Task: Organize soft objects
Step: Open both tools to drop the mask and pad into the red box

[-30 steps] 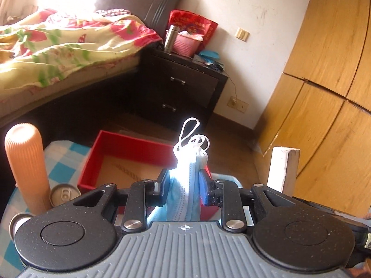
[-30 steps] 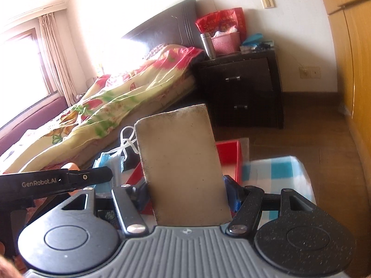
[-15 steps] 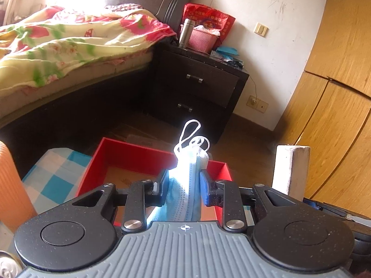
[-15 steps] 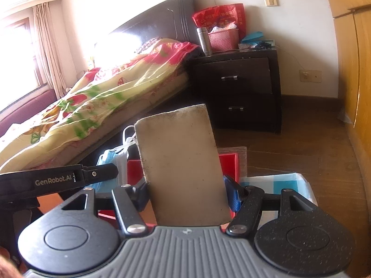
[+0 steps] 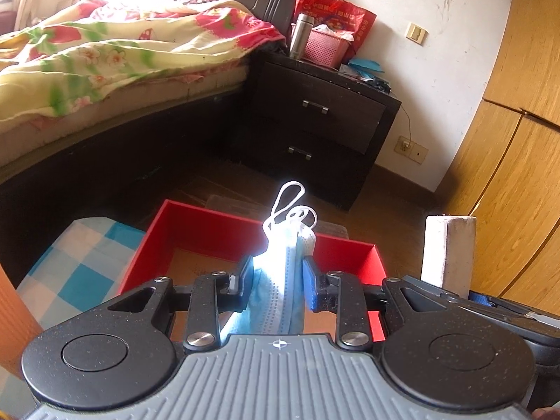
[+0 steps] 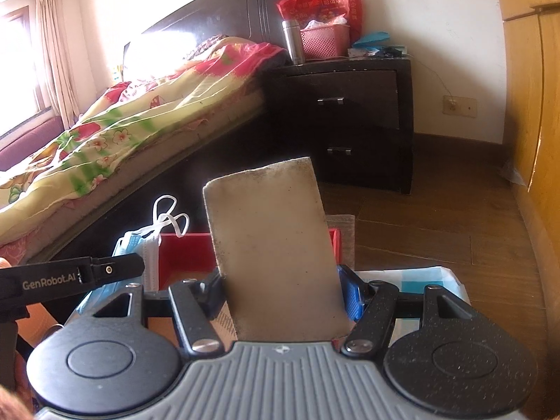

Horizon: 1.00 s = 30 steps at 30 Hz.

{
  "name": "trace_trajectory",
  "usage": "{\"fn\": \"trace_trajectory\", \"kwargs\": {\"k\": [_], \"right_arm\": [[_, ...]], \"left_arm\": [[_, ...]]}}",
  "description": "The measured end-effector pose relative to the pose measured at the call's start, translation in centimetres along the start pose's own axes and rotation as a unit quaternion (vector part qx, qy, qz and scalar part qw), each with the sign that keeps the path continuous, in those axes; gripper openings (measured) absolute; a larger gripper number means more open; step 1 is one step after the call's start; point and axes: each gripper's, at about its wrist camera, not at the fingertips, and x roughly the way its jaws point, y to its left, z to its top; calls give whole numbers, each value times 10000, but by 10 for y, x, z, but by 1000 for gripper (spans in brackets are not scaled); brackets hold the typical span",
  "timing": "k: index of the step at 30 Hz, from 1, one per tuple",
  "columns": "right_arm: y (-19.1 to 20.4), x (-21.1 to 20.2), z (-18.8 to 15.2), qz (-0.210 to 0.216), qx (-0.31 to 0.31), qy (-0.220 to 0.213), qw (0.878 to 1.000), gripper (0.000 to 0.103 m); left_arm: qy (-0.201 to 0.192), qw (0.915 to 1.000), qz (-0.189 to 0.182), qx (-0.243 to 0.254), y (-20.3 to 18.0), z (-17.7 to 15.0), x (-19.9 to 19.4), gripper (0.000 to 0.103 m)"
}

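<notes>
The left gripper (image 5: 278,285) is pinching a bunch of pale blue pleated face masks (image 5: 280,280) between its two pads, the masks standing upright with their white elastic ear loops (image 5: 290,206) curling off the top toward 12 o'clock. Just beyond the masks, an open red cardboard box with a brown floor (image 5: 210,224) sits on a blue-and-white checked cloth (image 5: 77,262), which shows at 9 o'clock of the box. The right gripper (image 6: 280,297) is clamped on a worn, off-white rectangular sponge block (image 6: 273,252) that tilts slightly toward 11 o'clock. In the left wrist view the same block shows edge-on at 3 o'clock of the masks; in the right wrist view the masks appear at 9 o'clock of the block, with the red box between and behind them. Farther off stand a dark two-drawer wooden nightstand (image 5: 315,129) at 12 o'clock and a bed with a floral yellow-and-pink quilt (image 5: 115,56) at 10 o'clock. On the nightstand are a steel flask (image 5: 300,36) and a pink plastic basket (image 5: 325,47).
</notes>
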Motion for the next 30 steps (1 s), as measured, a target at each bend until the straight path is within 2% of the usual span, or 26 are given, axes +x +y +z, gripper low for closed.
{"fn": "trace_trajectory", "kwargs": {"k": [5, 8, 10, 14, 16, 30], "right_arm": [[-4, 14, -2, -77, -35, 83, 9999, 42], [-4, 23, -2, -97, -20, 150, 9998, 42], [-5, 28, -4, -92, 7, 206, 9997, 43], [-9, 34, -7, -109, 136, 300, 9994, 65], [-11, 32, -7, -89, 171, 256, 9995, 66], [-12, -8, -14, -147, 108, 437, 9989, 66]], "left_arm": [[66, 9999, 119, 29, 1, -3, 10, 32], [55, 9999, 135, 28, 0, -4, 12, 44], [43, 9998, 169, 69, -1, -6, 13, 64], [76, 9997, 196, 110, -3, -7, 13, 69], [106, 9997, 191, 112, -4, -7, 12, 75], [450, 9981, 123, 401, -13, -31, -23, 78]]}}
